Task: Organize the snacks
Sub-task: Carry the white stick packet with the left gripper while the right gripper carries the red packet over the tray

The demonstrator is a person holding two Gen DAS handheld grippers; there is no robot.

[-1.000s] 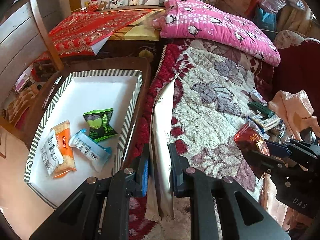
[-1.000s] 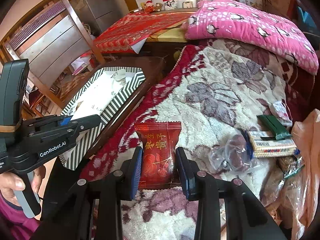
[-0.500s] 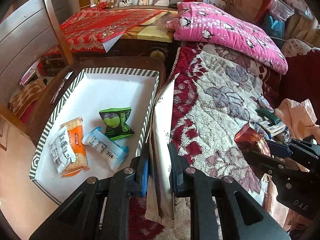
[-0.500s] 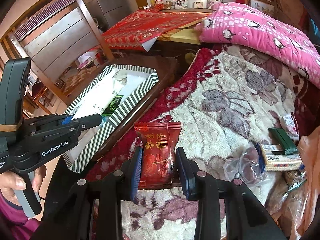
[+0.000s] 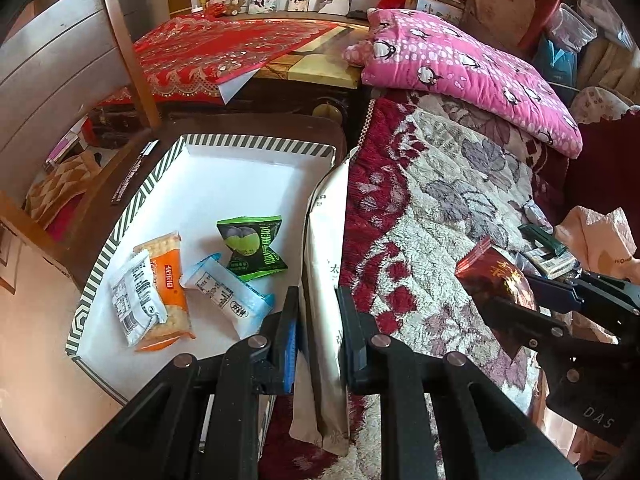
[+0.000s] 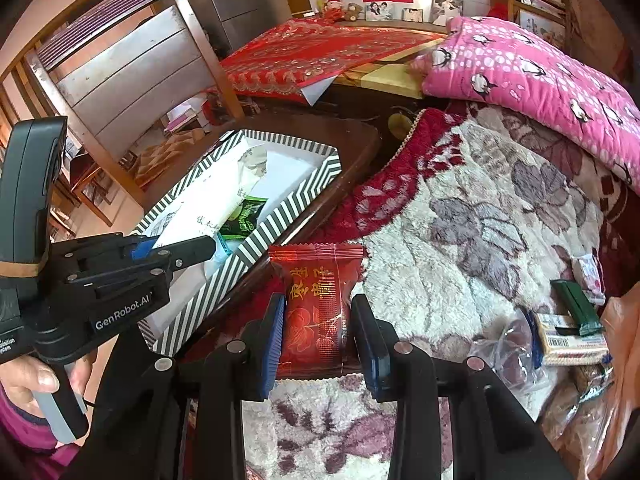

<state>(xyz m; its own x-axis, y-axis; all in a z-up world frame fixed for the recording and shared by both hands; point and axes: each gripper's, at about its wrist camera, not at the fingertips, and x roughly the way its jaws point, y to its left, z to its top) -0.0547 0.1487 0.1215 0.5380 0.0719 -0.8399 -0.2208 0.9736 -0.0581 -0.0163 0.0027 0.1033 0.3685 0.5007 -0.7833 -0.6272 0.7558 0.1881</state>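
The left gripper [image 5: 318,332] pinches a tall cream paper packet [image 5: 326,264] between its blue-padded fingers; the packet stands on edge, rising toward 12 o'clock along the right wall of the striped box. The striped box [image 5: 132,204], white inside with a black-and-white striped rim, sits on a dark wooden surface [image 5: 256,126] just beside the bed. Four snacks lie on the box floor: a green packet [image 5: 252,252] near the middle, a pale blue-and-white packet [image 5: 226,292] at about 7 o'clock from it, an orange cracker packet [image 5: 168,284] further toward 9 o'clock, and a white packet [image 5: 136,298] overlapping the orange one's left side.

The right gripper [image 6: 318,336] clamps a red snack packet [image 6: 316,308] printed with gold characters and a flower, held upright above the floral blanket [image 6: 480,216] at the bed's edge, just right of the box's near corner. In the left wrist view the same red packet [image 5: 498,276] shows at 3 o'clock, over the blanket and apart from the box.

More snacks, among them a dark green stick [image 6: 576,308] and a barcoded biscuit pack [image 6: 568,340], lie piled on the blanket at 3 o'clock in the right wrist view. A pink penguin pillow [image 6: 532,68] rests at the blanket's far end.
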